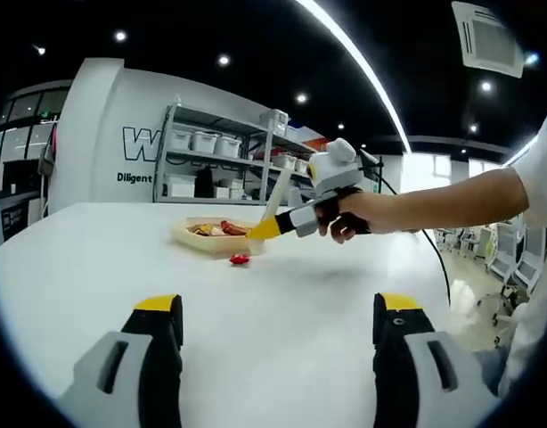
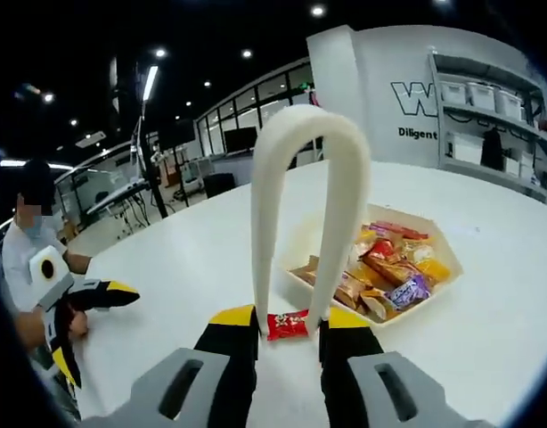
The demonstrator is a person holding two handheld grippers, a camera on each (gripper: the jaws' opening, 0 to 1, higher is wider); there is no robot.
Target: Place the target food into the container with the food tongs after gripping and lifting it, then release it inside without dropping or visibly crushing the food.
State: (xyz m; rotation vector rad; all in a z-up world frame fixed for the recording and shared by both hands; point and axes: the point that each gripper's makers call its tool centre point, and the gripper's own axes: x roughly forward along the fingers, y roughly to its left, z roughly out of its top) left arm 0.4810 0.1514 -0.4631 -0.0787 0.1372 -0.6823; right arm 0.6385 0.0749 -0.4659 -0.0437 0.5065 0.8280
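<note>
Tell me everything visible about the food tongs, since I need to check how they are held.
The food tongs are a cream-white, plastic-looking strip bent into a tall U, its closed bend pointing away from the camera. The right gripper clamps both arms near their open ends. A small red candy on the white table lies between the tips, beside the container of wrapped snacks. Contact with the candy is unclear.

A white surface (image 1: 95,285) stretches wide. Behind it, metal shelves (image 1: 222,156) hold storage bins (image 1: 205,141) against a wall with lettering (image 2: 422,100). Ceiling lights (image 1: 224,60) glow overhead.
</note>
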